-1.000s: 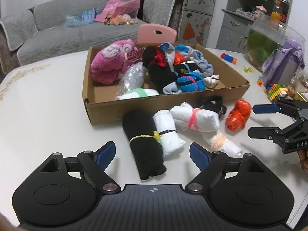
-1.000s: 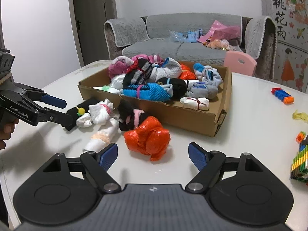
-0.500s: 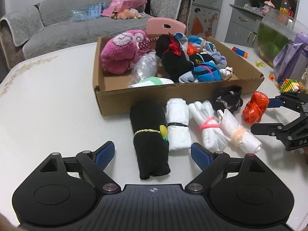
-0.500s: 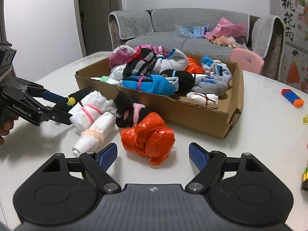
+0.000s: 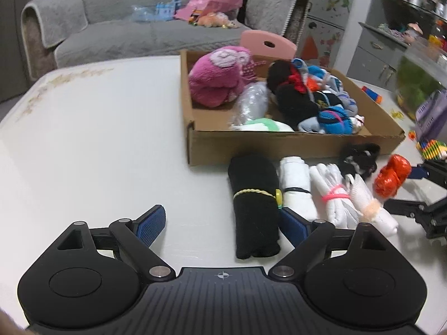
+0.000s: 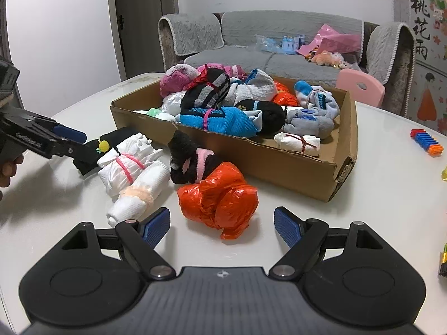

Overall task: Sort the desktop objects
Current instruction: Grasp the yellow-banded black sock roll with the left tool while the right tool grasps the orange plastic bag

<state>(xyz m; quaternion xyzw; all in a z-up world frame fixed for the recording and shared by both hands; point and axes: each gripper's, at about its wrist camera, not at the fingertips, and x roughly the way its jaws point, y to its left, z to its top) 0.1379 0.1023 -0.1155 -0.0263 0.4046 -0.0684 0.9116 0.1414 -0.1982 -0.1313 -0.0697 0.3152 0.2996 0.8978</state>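
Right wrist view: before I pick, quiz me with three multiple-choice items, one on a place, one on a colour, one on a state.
1. Where does the orange plastic bundle lie?
A. inside the cardboard box
B. on the table in front of the cardboard box
C. on the sofa

2. What colour is the band around the black roll?
A. yellow
B. pink
C. blue

3. How do the right tongs stand?
A. shut on the orange plastic bundle
B. open, holding nothing
C. shut on a white roll

Key:
1 B, the bundle rests on the white tabletop outside the near wall of the box.
2 A, a yellow tie circles the roll in the left wrist view.
3 B, both blue pads are spread wide, with the bundle just beyond them.
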